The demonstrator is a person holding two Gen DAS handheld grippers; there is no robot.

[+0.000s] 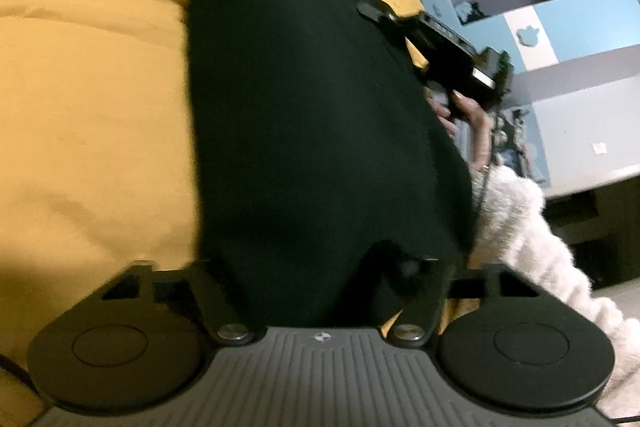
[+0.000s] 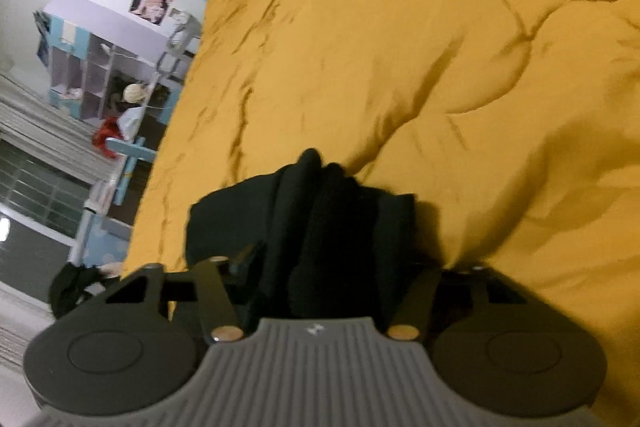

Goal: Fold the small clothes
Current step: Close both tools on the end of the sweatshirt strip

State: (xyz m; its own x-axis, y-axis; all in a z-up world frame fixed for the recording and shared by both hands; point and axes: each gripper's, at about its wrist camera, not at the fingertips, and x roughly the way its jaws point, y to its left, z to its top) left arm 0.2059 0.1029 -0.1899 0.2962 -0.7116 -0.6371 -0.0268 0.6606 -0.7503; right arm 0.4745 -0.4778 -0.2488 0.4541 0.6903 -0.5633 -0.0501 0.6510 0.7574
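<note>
Looking down along the left gripper (image 1: 320, 267), a black garment (image 1: 300, 107) fills the space between its fingers and runs forward as a long dark strip across a mustard-yellow quilt (image 1: 88, 107). Cloth hides the fingertips, so whether the pads are pressing or merely straddling it cannot be told. From the right wrist view, the right gripper (image 2: 320, 247) has a bunched, rolled end of the same black garment (image 2: 316, 211) packed between its fingers; it looks clenched on the fabric, though the pads themselves are buried.

Judging by this, the step in hand is taking hold of the two ends of the garment before a fold. The next move probably calls for a firm pinch at both ends, then lifting one end over the other while keeping the strip flat.

Further off in the left view, the person's right hand (image 1: 468, 123) and fluffy white sleeve (image 1: 532, 239) carry the other gripper at the garment's far edge. Beyond the bed stand pale blue and lilac cupboards (image 1: 560, 27). The rumpled quilt (image 2: 440, 47) may snag the cloth; nothing else lies in the way.
</note>
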